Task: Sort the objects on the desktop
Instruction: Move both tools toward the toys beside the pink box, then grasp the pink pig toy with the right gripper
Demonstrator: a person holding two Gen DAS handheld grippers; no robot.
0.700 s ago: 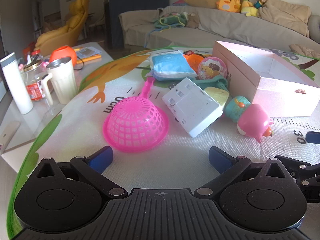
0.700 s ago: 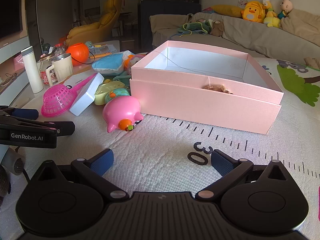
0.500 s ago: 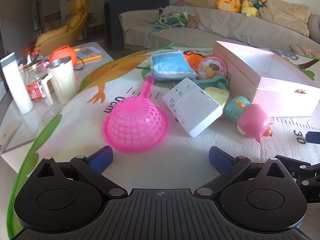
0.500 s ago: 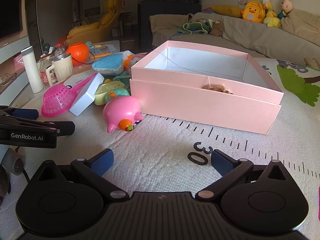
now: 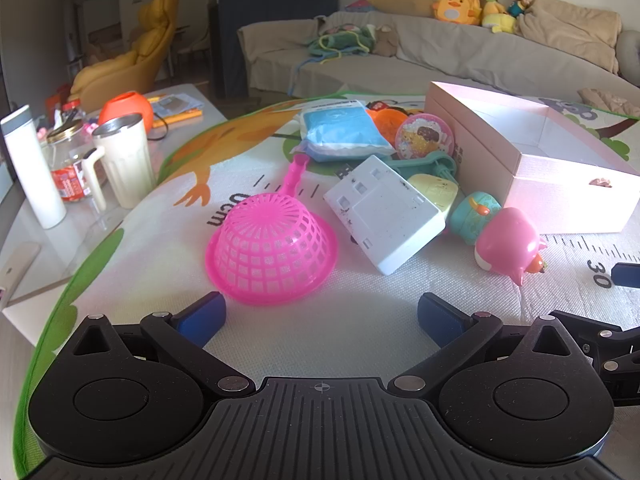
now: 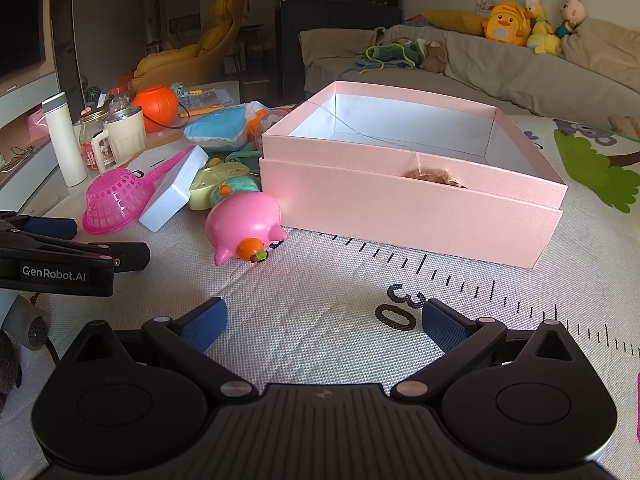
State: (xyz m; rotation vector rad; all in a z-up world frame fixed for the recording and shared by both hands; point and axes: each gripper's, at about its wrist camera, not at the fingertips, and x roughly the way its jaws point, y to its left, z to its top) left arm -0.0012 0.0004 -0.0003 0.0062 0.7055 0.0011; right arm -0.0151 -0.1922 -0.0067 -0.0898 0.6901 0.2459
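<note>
While both grippers hover low over the play mat, this is what shows, view by view.

Left wrist view, left gripper [image 5: 321, 316]: jaws spread wide, nothing between them, only bare mat [image 5: 320, 332].
Left wrist view, pink strainer [image 5: 272, 248]: upside down on the mat just ahead of the jaws, a mesh dome with a flat rim, its handle pointing away toward the blue packet [image 5: 344, 134].
Left wrist view, white block [image 5: 384, 212]: flat, rectangular, smudged with dark specks, tilted, just right of the strainer.
Left wrist view, pink pig toy [image 5: 508, 240]: lying near the pink box [image 5: 568, 196], beside a teal toy [image 5: 474, 214].
Right wrist view, right gripper [image 6: 322, 320]: jaws spread wide over the printed "30", holding nothing.
Right wrist view, pink box: open, white inside, lid nested under it, ahead of the jaws; pig toy [image 6: 244, 224] just left of it, snout toward the camera.
Change from earlier frames: none that I can see; both grippers and every toy sit as before.
Hard to make out: the yellow-green and teal toys behind the white block are half hidden; the left gripper [image 6: 56, 256] is cut off at the right view's left edge; a small brown scrap [image 6: 434, 176] on the box's front rim is unclear.
</note>
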